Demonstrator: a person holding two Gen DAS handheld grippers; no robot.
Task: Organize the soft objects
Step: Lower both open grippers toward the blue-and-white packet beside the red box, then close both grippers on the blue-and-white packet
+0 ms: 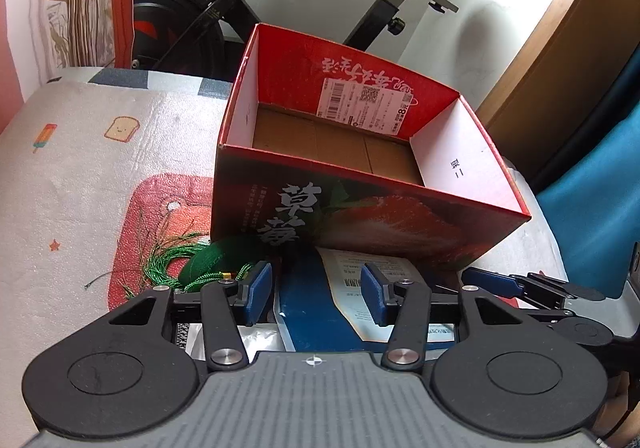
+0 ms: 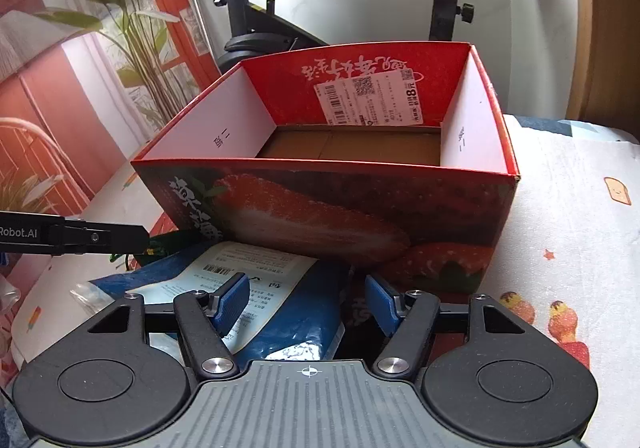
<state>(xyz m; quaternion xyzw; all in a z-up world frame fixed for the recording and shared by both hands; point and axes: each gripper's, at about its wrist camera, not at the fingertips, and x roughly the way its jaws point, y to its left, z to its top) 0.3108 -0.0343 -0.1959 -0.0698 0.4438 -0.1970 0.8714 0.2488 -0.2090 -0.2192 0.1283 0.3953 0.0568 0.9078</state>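
Note:
A red strawberry box (image 1: 400, 224) stands open and empty on the patterned mat; it also fills the middle of the right wrist view (image 2: 328, 204). A blue soft pouch with a white label (image 1: 316, 312) lies in front of the box, under both grippers; it also shows in the right wrist view (image 2: 280, 312). A green fabric sachet with green tassels (image 1: 208, 264) lies left of the pouch. My left gripper (image 1: 316, 292) is open above the pouch. My right gripper (image 2: 306, 302) is open over the pouch's right part. The left gripper's finger shows at the left (image 2: 100, 238).
The patterned foam mat (image 1: 80, 176) covers the surface. An exercise bike (image 1: 224, 8) stands behind the box. A teal chair (image 1: 600, 184) is at the right, a wooden door (image 1: 560, 60) behind it. A plant (image 2: 120, 28) stands at the left.

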